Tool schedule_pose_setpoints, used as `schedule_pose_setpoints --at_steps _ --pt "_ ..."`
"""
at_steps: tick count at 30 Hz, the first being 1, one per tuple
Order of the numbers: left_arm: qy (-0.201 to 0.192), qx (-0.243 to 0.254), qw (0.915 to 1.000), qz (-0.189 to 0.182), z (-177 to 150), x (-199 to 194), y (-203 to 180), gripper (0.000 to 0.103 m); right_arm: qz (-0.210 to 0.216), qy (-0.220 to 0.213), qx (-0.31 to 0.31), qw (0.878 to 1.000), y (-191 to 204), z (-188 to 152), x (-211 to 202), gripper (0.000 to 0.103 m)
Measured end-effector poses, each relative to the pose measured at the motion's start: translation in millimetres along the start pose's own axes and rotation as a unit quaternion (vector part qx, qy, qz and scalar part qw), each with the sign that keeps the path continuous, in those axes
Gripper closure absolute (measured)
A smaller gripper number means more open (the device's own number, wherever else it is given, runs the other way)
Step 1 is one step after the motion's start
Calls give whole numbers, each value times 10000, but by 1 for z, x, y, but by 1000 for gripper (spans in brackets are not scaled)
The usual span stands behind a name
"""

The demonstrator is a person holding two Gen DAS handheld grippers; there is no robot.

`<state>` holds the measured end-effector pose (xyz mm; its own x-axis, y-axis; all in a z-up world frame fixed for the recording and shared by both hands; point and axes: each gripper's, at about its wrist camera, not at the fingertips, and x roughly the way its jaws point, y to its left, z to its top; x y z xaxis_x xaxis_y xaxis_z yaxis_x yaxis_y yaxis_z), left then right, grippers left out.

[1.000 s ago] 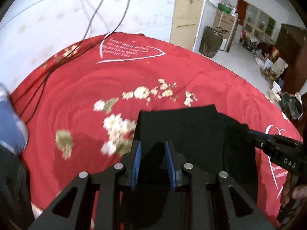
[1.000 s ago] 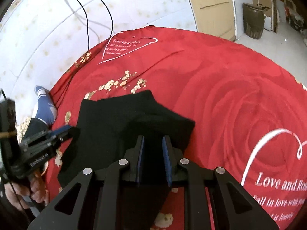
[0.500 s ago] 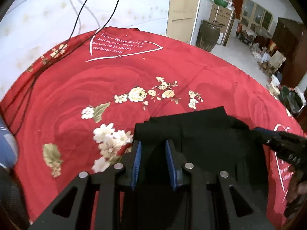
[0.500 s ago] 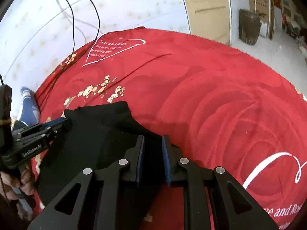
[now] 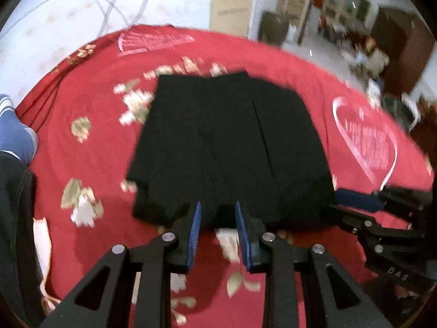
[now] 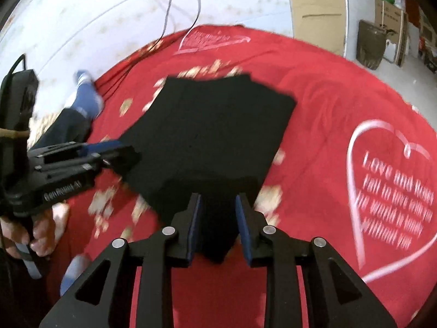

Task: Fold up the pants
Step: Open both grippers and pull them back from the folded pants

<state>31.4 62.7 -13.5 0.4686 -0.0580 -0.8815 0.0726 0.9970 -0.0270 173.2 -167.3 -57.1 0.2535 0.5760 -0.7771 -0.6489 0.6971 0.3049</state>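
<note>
The black pants lie folded in a flat rectangle on the red flowered blanket. My left gripper is at their near edge. Its blue pads stand apart, only the hem lies between the tips, and blanket shows behind it. In the right wrist view the pants spread ahead. My right gripper has its jaws opening, with a loose tongue of black cloth between the pads. Each gripper shows in the other's view: the right gripper at the pants' right corner, the left gripper at their left edge.
A person's foot in a blue sock rests at the blanket's left edge, and a hand holds the left gripper's handle. Cables hang over the white wall behind. A dark jar, cardboard and furniture stand at the back right.
Both grippers have drawn back toward the near edge, and the pants now lie flat and farther ahead. Cloth no longer fills the left jaws. The right jaws have widened.
</note>
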Motion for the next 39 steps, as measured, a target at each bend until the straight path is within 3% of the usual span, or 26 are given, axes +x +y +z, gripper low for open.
schedule_pose_setpoints --at_steps 4,6,8,15,29,34,39 --pt "19 126 9999 102 -3 4 -4 73 -349 208 -118 9991 3 -2 6 76" --pt "2 18 10000 39 -3 6 0 73 -541 411 44 9977 -7 -3 13 68" --pt "-25 12 10000 41 -4 6 1 73 -337 406 402 9978 -21 0 11 63" --pt "-47 199 9994 273 -9 3 -11 72 -351 431 593 9967 -29 -2 5 61" --pt "-551 -384 9973 284 -26 -62 -18 72 -278 -249 687 9969 -3 -19 -72 61" --pt "-717 -406 9963 256 -30 -71 -19 72 -205 -433 525 9975 14 -17 -82 60" --pt "-600 -457 9968 246 -30 -57 -16 72 -276 -399 351 9982 18 -21 -69 59"
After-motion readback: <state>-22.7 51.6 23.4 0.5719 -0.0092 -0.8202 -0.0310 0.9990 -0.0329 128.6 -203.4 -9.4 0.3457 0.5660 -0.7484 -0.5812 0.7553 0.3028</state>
